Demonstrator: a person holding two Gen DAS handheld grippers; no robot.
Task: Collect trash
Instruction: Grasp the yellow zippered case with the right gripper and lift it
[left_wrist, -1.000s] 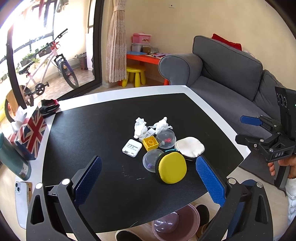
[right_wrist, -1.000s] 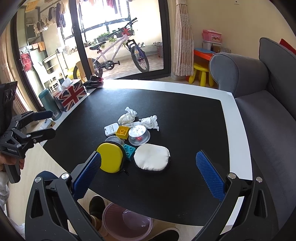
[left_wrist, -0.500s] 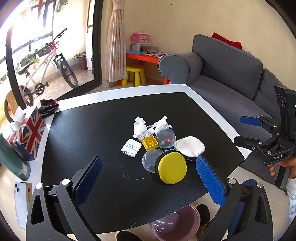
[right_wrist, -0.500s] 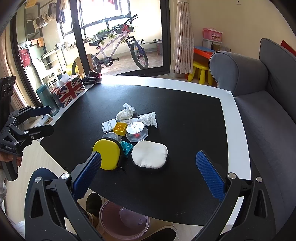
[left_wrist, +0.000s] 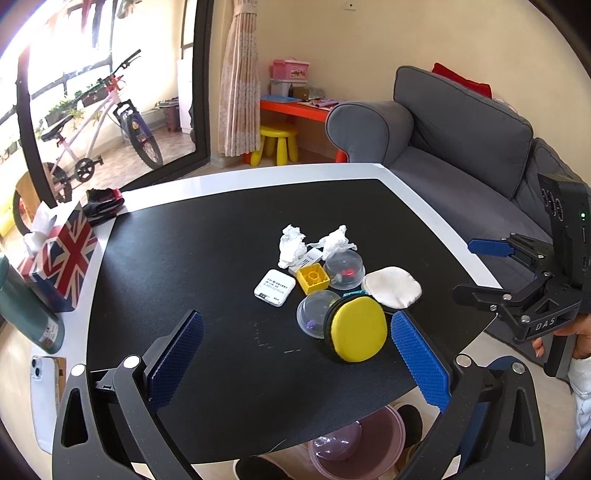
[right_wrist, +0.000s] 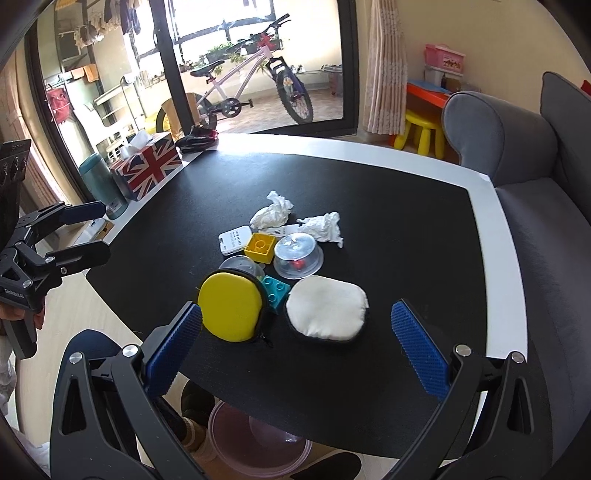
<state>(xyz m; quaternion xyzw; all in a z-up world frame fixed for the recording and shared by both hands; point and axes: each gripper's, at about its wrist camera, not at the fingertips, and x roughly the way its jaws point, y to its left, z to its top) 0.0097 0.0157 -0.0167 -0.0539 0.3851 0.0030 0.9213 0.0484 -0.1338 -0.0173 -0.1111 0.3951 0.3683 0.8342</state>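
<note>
Black worktop (left_wrist: 192, 258) with a white rim carries a small clutter ahead of both grippers. Left gripper (left_wrist: 295, 354) and right gripper (right_wrist: 295, 339) hover near its front edge, jaws released and empty. Just beyond the right jaws lie a yellow round pouch (right_wrist: 231, 306) and a white pouch (right_wrist: 327, 314); farther on, two crumpled tissues (right_wrist: 273, 216) rest past the toy bricks.

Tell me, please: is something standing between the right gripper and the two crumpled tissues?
Yes. Seen from the right gripper, the white pouch, the yellow round case and a clear dome cup lie in front of the crumpled tissues, which sit at the pile's far side.
</note>
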